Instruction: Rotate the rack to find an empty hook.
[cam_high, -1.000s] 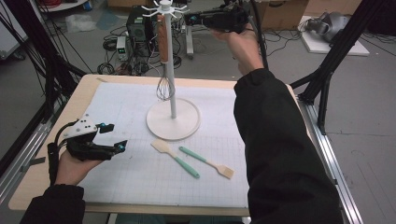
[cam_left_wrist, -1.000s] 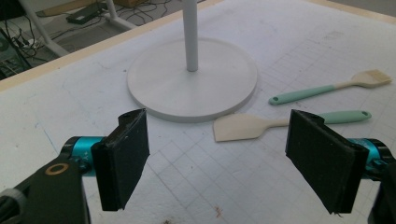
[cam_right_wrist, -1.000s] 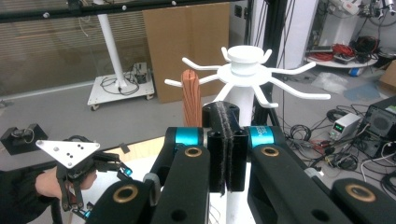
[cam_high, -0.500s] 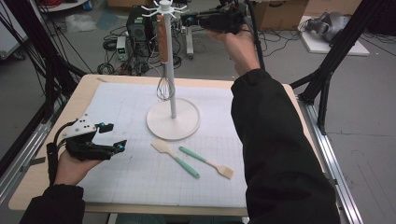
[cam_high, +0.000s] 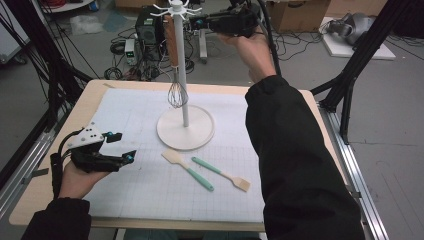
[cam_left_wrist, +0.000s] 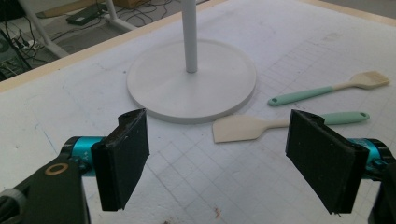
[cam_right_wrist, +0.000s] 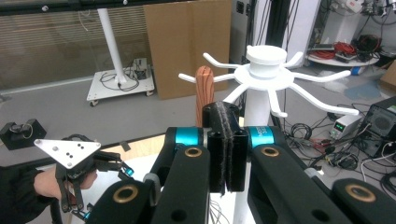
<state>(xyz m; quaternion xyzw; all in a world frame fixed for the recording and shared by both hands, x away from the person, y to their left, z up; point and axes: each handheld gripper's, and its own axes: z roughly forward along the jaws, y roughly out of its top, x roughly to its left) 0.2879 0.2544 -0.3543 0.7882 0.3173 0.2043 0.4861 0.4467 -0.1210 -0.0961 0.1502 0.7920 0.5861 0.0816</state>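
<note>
Left hand-held gripper (cam_high: 119, 146) low over tabletop (cam_high: 60, 165), jaws spread, nothing between, 2 spatulas (cam_high: 186, 170) lying ahead of it near rack base (cam_high: 185, 131), whisk (cam_high: 175, 92) hanging from rack hook, right hand-held gripper (cam_high: 199, 22) raised beside rack top, jaws clenched empty.

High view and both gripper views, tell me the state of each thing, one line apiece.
Left gripper: open, empty, low over the mat.
Right gripper: shut, empty, raised by the rack top.
Whisk: hanging from the rack.
Utensil rack: upright.
Two spatulas: lying flat, apart, near the rack's base.
</note>
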